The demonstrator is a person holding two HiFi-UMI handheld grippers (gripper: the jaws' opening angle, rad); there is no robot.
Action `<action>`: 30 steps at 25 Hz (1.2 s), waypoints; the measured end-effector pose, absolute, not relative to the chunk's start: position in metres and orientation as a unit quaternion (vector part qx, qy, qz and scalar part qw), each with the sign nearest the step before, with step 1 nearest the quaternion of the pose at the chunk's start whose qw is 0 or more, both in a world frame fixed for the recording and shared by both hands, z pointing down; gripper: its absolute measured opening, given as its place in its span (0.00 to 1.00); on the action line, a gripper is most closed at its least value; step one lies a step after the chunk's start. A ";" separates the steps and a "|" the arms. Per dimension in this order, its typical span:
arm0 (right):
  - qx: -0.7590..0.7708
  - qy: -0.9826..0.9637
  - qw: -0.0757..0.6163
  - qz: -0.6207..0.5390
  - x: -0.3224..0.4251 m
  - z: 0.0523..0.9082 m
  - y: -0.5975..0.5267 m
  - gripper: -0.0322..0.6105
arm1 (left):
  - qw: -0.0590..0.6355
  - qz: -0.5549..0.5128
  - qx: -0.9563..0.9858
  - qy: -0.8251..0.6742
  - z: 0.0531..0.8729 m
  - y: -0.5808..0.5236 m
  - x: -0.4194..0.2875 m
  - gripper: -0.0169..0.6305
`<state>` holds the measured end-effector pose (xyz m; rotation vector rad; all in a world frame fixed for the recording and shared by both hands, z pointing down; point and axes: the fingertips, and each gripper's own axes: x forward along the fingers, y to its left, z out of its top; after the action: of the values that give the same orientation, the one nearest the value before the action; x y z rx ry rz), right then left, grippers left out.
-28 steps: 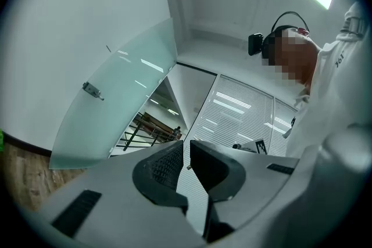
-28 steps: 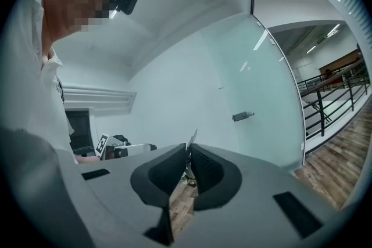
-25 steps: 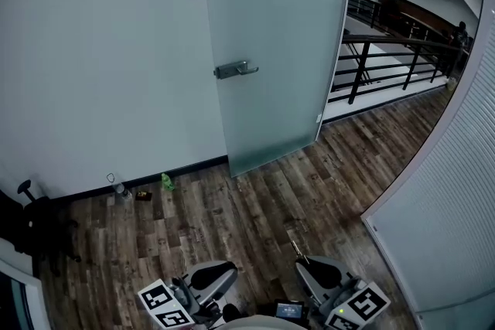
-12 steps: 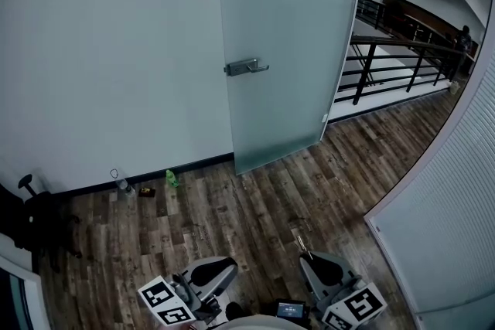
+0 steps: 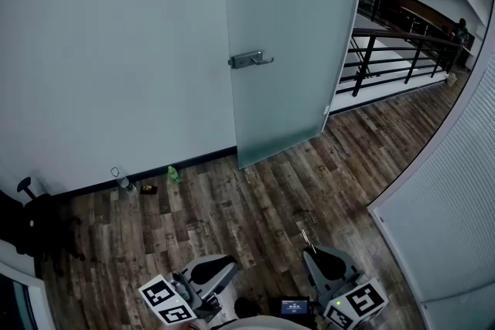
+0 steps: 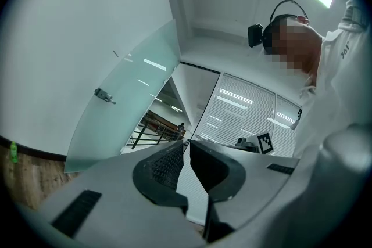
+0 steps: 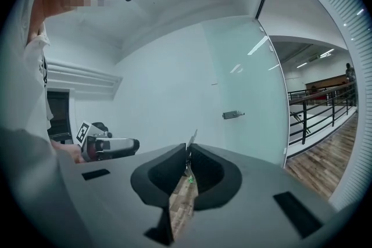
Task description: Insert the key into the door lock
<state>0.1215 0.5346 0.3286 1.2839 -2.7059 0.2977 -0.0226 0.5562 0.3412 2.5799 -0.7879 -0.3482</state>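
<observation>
At the bottom edge of the head view, the two grippers sit low over the wooden floor [image 5: 255, 212], pointing toward 12 o'clock. The right hand-held gripper [image 5: 313, 251] is clamped on the key [image 5: 306, 237], whose thin blade sticks out past the jaw tips toward the door [image 5: 294, 50]; its own view shows the key [image 7: 190, 139] pinched between the dark pads. The left hand-held gripper [image 5: 224, 268] has its jaws drawn nearly together at the tips with nothing between them.

The frosted glass door stands at 12 o'clock, well apart from both grippers, with its lever handle [image 5: 250, 59] near its left edge. The keyhole cannot be made out. A white wall [image 5: 116, 50] runs from the door to 9 o'clock. A ribbed blind wall [image 5: 448, 205] closes the side from 3 to 5 o'clock. A black railing [image 5: 402, 58] shows past the door's right edge at 2 o'clock. The floor between grippers and door is open. A bottle [image 5: 122, 183] and a green scrap [image 5: 175, 175] lie by the baseboard at 10 o'clock, and a dark chair [image 5: 31, 220] stands at 8 o'clock.

Against a second ago, the door and handle sit higher and further right in the head view. The key stays gripped.
</observation>
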 end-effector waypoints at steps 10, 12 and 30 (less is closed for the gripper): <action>0.435 -0.892 0.074 0.097 0.116 0.335 0.525 0.09 | 0.212 -0.120 0.929 -0.277 0.348 0.545 -0.029 0.09; 0.431 -0.894 0.077 0.094 0.118 0.335 0.517 0.09 | 0.212 -0.120 0.929 -0.279 0.347 0.537 -0.025 0.09; 0.363 -0.922 0.102 0.083 0.223 0.336 0.377 0.09 | 0.216 -0.130 0.910 -0.329 0.345 0.409 0.101 0.09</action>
<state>0.2231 0.3773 0.3361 1.0730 -2.7223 0.2457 0.1005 0.4094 0.3449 2.5217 -0.9124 -0.3599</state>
